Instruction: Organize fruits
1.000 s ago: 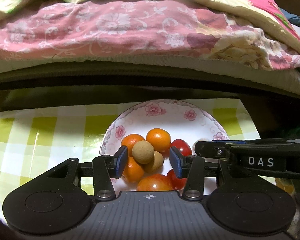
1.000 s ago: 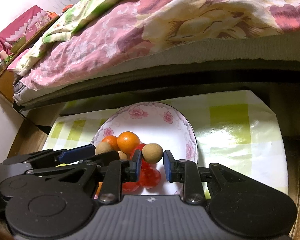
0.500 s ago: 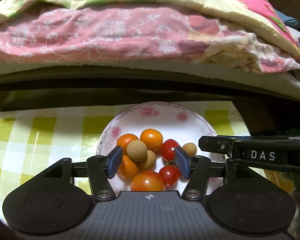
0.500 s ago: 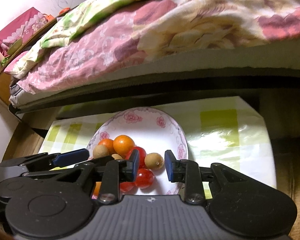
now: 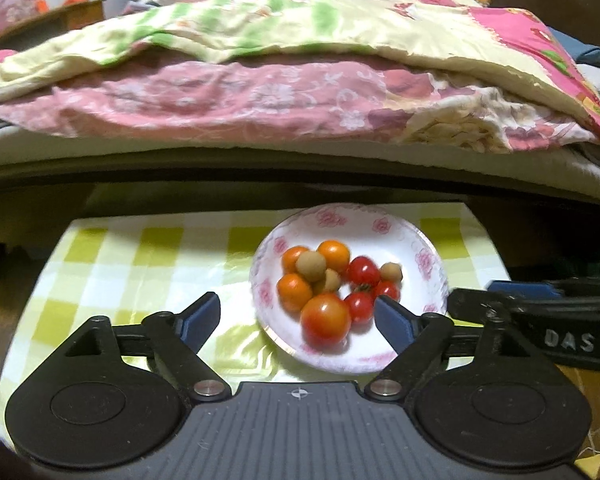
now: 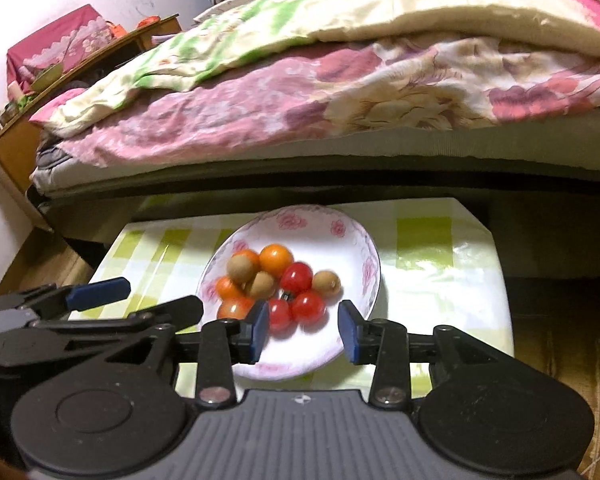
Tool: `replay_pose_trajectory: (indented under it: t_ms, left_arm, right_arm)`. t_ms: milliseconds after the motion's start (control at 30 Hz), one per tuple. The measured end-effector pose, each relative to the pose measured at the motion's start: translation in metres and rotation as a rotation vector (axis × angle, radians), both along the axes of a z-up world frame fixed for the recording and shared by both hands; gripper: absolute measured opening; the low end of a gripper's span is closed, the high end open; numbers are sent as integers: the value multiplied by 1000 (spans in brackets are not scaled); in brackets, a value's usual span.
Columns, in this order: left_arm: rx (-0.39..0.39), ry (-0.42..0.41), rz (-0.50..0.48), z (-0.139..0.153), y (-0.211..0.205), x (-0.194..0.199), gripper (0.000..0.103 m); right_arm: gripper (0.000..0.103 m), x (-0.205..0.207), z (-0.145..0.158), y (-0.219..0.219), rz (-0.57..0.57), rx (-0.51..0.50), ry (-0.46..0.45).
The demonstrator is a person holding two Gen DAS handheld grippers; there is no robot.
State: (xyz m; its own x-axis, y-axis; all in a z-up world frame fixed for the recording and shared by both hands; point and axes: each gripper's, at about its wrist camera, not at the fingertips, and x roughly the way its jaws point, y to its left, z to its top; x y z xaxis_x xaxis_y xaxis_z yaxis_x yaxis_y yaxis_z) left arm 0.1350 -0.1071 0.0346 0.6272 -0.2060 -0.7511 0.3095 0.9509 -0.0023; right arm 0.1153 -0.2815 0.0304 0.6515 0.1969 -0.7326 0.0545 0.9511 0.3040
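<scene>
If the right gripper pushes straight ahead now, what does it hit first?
Probably the red tomatoes at the near side of the plate; the right gripper is open with nothing between its jaws. Depth is uncertain.

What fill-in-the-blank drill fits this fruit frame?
1. All the fruit lies on the floral ____.
2. The plate stands on a cloth checked white and ____.
3. The left claw, whose jaws have just been opening, holds ____.
4. The lone longan lies to the ____ of the tomatoes, seen from the right wrist.

Missing words: plate; green; nothing; right
</scene>
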Motion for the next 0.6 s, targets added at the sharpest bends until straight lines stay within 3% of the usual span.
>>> replay_pose_trajectory:
  t_ms: [233, 600]
  left_arm:
    - [37, -28, 48, -3, 12, -34, 103]
    - [90, -55, 81, -5, 24, -67, 103]
  right_arm:
    - [44, -38, 0, 13, 1, -25, 13]
    - [44, -70, -3, 32, 4, -39, 21]
